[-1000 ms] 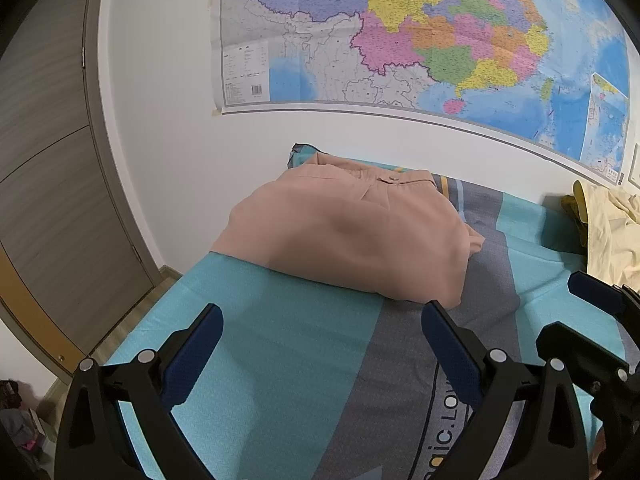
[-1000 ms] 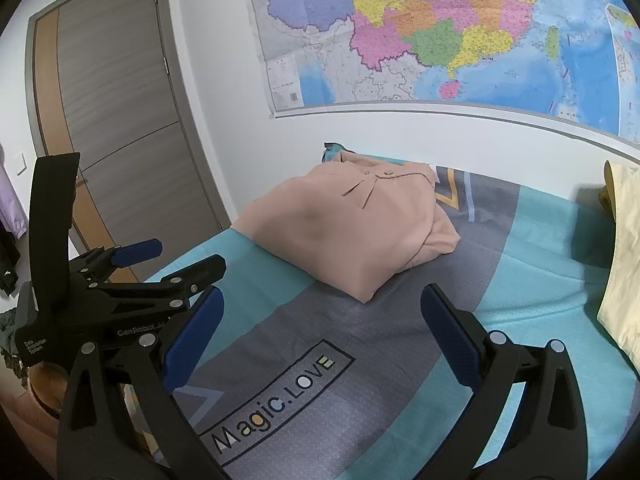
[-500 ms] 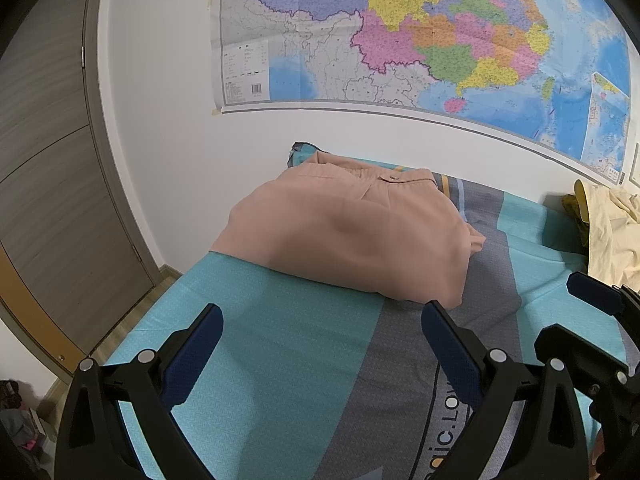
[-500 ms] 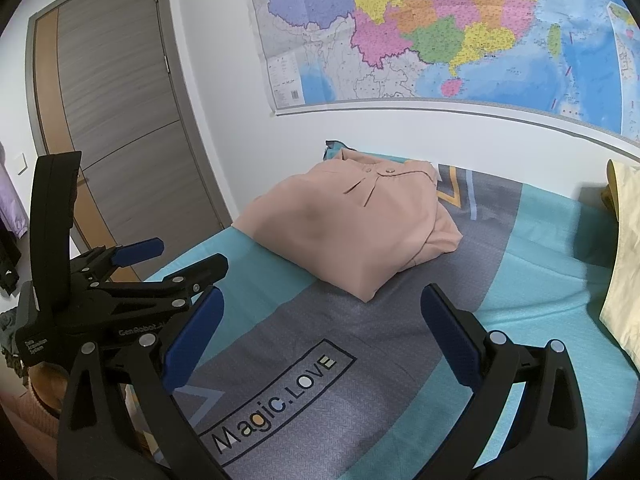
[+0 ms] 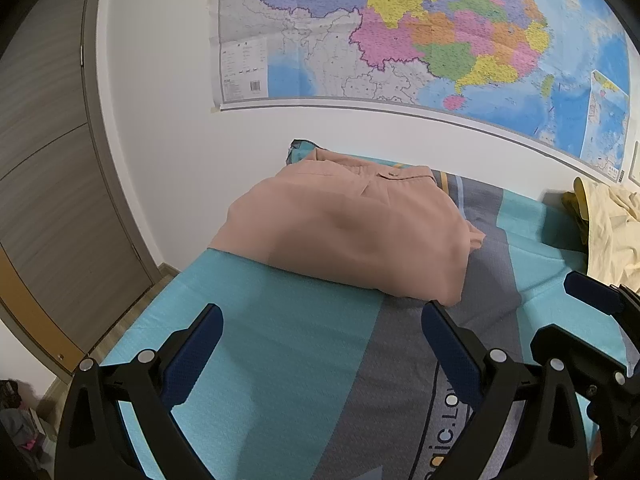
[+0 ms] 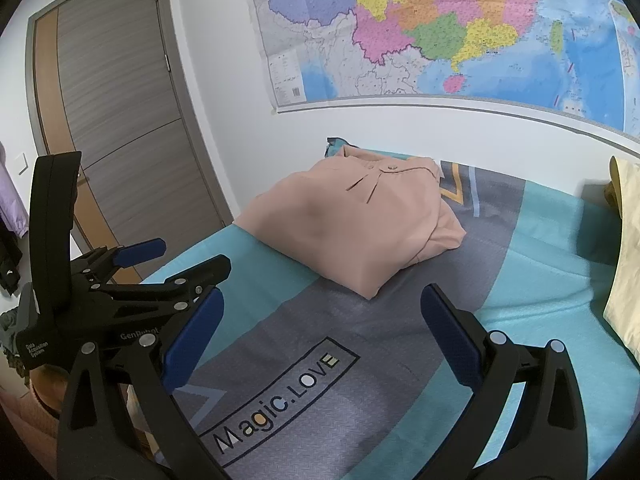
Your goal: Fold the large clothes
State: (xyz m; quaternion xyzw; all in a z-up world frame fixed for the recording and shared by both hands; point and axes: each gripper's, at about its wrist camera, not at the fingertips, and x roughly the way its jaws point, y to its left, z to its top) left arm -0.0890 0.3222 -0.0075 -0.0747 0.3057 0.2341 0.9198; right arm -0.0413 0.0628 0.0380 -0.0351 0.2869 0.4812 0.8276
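A folded pink shirt (image 5: 352, 224) lies at the far left corner of the bed; it also shows in the right wrist view (image 6: 352, 220). My left gripper (image 5: 320, 340) is open and empty, hovering over the teal and grey sheet (image 5: 280, 360) short of the shirt. My right gripper (image 6: 320, 324) is open and empty, also short of the shirt. The left gripper also shows at the left of the right wrist view (image 6: 176, 260). A crumpled pale yellow garment (image 5: 612, 232) lies at the right, against the wall; its edge shows in the right wrist view (image 6: 628, 260).
A large wall map (image 5: 420, 40) hangs above the bed. A grey door (image 6: 116, 128) stands to the left. The bed's left edge (image 5: 160, 300) drops to a wooden floor. The sheet bears a "Magic.LOVE" print (image 6: 280, 396).
Both grippers have barely shifted; the view has moved very slightly. The shirt has not moved.
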